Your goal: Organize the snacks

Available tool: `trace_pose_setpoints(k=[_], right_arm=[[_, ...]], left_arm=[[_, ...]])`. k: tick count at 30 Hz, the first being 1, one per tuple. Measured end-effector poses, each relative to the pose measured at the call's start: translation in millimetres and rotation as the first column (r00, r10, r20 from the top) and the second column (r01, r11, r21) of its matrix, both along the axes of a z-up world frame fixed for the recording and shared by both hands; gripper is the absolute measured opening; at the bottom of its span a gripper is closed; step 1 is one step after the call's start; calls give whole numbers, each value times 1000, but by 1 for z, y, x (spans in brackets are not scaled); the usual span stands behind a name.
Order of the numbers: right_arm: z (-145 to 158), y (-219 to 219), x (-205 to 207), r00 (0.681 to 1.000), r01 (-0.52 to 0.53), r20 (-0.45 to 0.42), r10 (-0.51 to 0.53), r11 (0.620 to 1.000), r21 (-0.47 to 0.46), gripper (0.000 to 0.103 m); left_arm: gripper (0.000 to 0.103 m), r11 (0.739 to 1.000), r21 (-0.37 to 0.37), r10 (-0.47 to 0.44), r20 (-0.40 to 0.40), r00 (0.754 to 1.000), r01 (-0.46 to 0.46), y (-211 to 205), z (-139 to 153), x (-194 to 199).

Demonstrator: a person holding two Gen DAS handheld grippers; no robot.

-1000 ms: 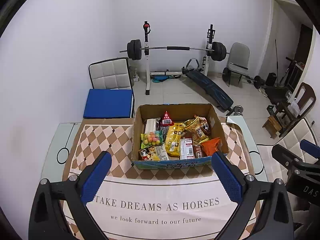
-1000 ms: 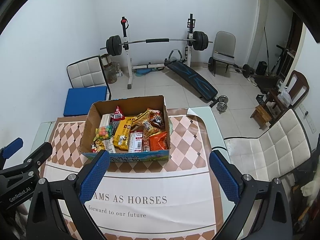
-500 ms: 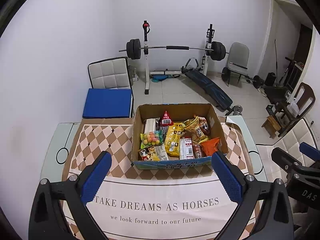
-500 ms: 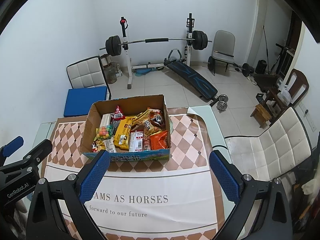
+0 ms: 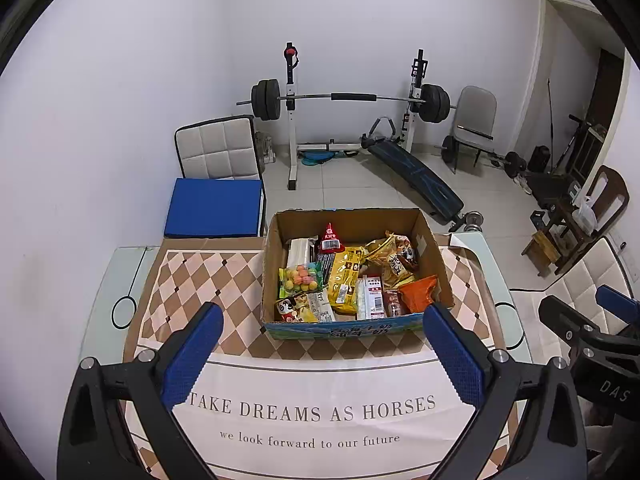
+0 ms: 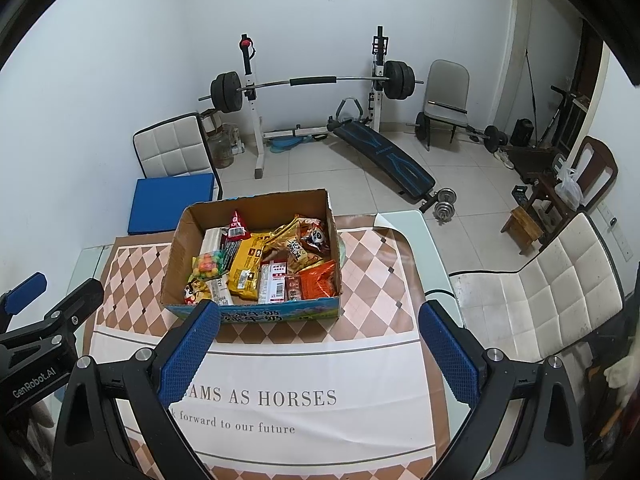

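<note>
An open cardboard box (image 5: 276,240) (image 6: 176,236) stands on the table, packed with several snack packs: a yellow bag (image 5: 345,276) (image 6: 249,266), an orange pack (image 5: 418,293) (image 6: 319,280), a bag of coloured balls (image 5: 300,276) (image 6: 208,262). My left gripper (image 5: 320,344) hovers open above the cloth, just short of the box's front wall, holding nothing. My right gripper (image 6: 318,340) is open too, nearer the box's right half. Each gripper shows at the edge of the other's view.
The box sits on a glass table (image 5: 120,276) covered by a checked cloth with printed words (image 5: 312,412). A white padded chair (image 6: 552,292) stands to the right, a chair with a blue cushion (image 5: 216,206) behind the table. A barbell rack (image 5: 352,98) and bench lie beyond.
Both views shift very slightly; the box and snacks stay put. Both grippers remain open and empty.
</note>
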State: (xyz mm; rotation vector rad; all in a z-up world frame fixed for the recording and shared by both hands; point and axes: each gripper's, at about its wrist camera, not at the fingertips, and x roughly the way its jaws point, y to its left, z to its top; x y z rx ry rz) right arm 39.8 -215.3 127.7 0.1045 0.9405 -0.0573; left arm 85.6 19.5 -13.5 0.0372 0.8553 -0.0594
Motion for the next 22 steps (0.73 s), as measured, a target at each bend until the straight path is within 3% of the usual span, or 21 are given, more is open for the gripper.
trace_pose_setpoints(k=[22], right_arm=[[10, 1, -6, 1000, 14, 10, -14, 1000, -7, 102]], left_arm=[[103, 1000, 7, 11, 28, 1000, -11, -3, 7, -1]])
